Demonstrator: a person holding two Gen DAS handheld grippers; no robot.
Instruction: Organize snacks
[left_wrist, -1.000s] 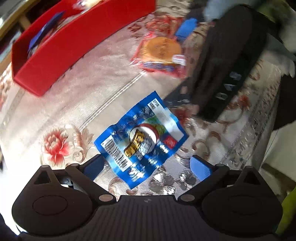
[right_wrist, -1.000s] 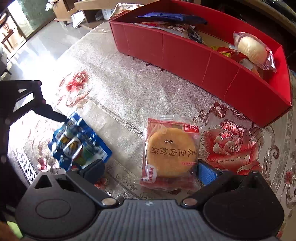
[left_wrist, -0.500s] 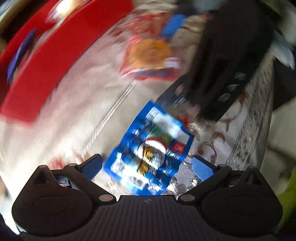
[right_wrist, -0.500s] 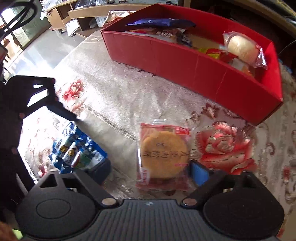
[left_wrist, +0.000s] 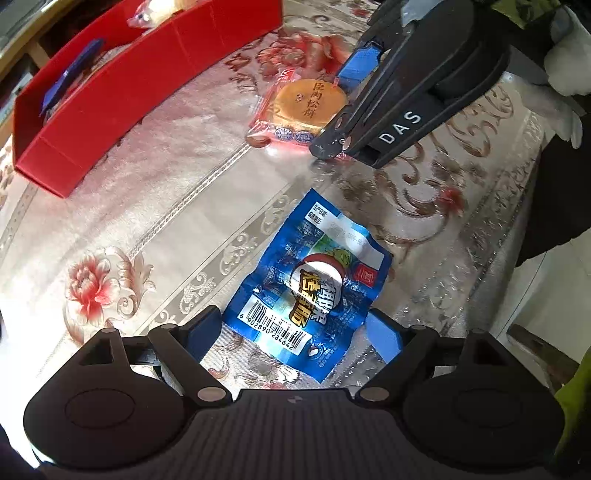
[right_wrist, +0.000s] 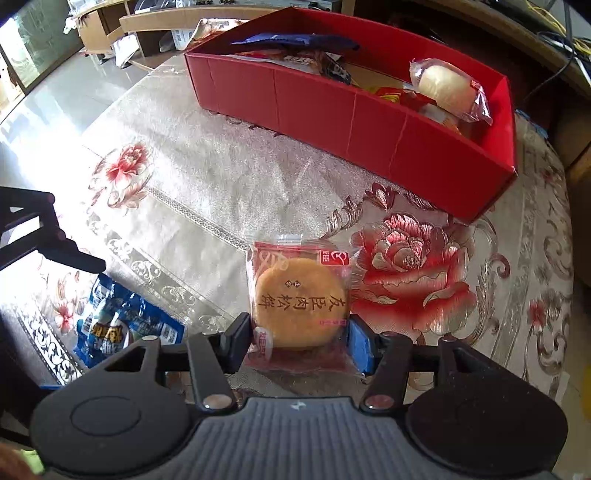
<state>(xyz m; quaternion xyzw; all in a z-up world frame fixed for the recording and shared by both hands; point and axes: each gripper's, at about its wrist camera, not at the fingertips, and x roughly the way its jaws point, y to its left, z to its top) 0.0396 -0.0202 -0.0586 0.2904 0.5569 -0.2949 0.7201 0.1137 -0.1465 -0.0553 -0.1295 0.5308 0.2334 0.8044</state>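
- Pointing steeply down at the tablecloth (left_wrist: 155, 229), the left gripper (left_wrist: 295, 332) straddles the near end of the blue packet (left_wrist: 314, 280), one blue pad on each side of the barcode edge.
- Its jaws have just been closing, but the pads look to stand just clear of the wrapper or barely at its edges; no firm grip shows, and the packet lies flat on the cloth.
- The right gripper (right_wrist: 301, 341) also tilts steeply down, over the pastry (right_wrist: 299, 302), which lies nearer the red box (right_wrist: 332, 122) than the blue packet does.
- Its jaws have just been closing too; both pads now sit against the sides of the pastry's clear wrapper, pinching its near half, while the pastry rests on the cloth.
- In the left wrist view the right gripper (left_wrist: 343, 107) shows from outside, a black frame lettered "DAS", its tips at the far edge of the pastry (left_wrist: 310, 107).
- Compared with a second ago, both pairs of pads stand visibly closer together: the right ones were well apart from the pastry's edges and now touch them.
- The blue packet sits lower between the left pads than before, its barcode end now level with them.
- The red box stays where it was at the far side of the table, holding a wrapped bun (right_wrist: 448, 88) at its right end and a dark blue packet (right_wrist: 295, 38) at its left.
- A person's dark sleeve (left_wrist: 561, 199) shows to the right of the blue packet.
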